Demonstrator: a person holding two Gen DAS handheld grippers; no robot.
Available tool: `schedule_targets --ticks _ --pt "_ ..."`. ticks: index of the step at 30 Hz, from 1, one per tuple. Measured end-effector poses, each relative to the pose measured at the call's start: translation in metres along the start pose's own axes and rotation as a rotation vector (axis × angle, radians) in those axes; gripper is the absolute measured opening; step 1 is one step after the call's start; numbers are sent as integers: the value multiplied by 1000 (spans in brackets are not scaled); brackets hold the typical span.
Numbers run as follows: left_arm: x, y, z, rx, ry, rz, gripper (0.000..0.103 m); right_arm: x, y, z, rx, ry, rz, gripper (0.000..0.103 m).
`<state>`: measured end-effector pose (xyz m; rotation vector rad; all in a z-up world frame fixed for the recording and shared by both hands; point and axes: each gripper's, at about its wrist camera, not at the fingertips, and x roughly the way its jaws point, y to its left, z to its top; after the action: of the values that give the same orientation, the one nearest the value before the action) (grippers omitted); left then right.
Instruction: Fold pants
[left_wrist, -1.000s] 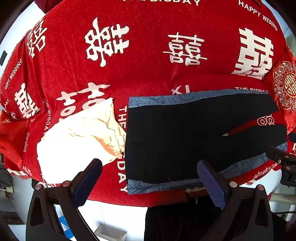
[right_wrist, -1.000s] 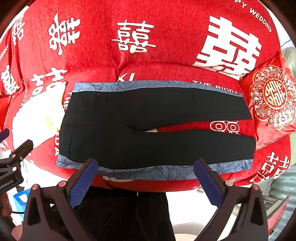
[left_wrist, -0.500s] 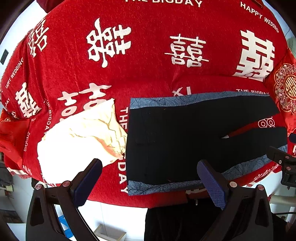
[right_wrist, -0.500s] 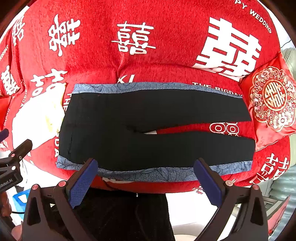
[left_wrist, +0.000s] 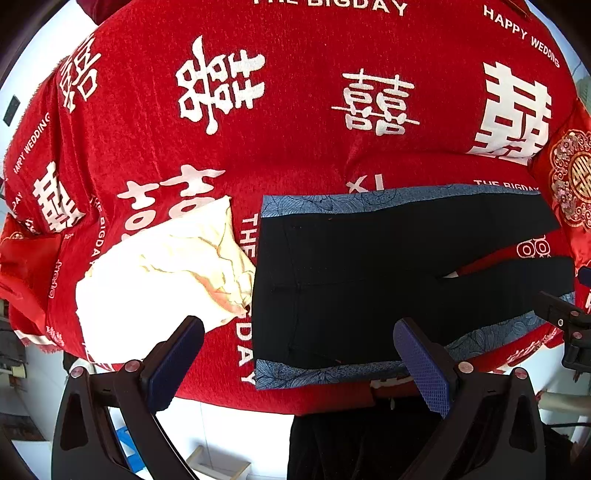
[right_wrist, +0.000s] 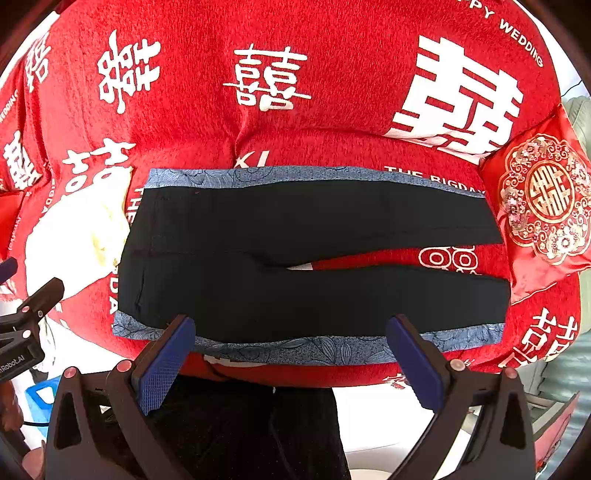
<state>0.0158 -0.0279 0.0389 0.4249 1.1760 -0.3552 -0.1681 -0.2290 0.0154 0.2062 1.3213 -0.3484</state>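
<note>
Black pants (left_wrist: 354, 280) with blue patterned side stripes lie flat on a red bedspread (left_wrist: 295, 110), waistband to the left and both legs running right. They also show in the right wrist view (right_wrist: 295, 258). My left gripper (left_wrist: 299, 354) is open and empty, held above the near edge by the waistband end. My right gripper (right_wrist: 291, 354) is open and empty, held above the near striped edge at mid-length. Neither touches the pants.
A cream cloth (left_wrist: 166, 273) lies just left of the waistband, also in the right wrist view (right_wrist: 74, 240). A red embroidered cushion (right_wrist: 546, 199) sits at the right by the leg ends. The bed's near edge drops to a white floor (left_wrist: 236, 424).
Both views have shifted very slightly; the pants sit a touch lower in frame. Nothing was taken hold of, and both grippers stay open.
</note>
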Motion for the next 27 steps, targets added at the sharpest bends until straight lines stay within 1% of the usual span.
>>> schedule_targets --ticks 9,16,21,27 --pt "-2 -13 -3 -2 8 27 103 4 -6 -1 -13 1 20 103" --pt "-2 -28 -5 -14 32 42 103 7 -21 -1 -27 4 48 103" --pt "0 -39 -13 -88 76 23 103 13 -43 -4 -48 27 76 103" --pt "13 -51 -30 -226 150 1 103 36 -70 -15 -48 91 170 103"
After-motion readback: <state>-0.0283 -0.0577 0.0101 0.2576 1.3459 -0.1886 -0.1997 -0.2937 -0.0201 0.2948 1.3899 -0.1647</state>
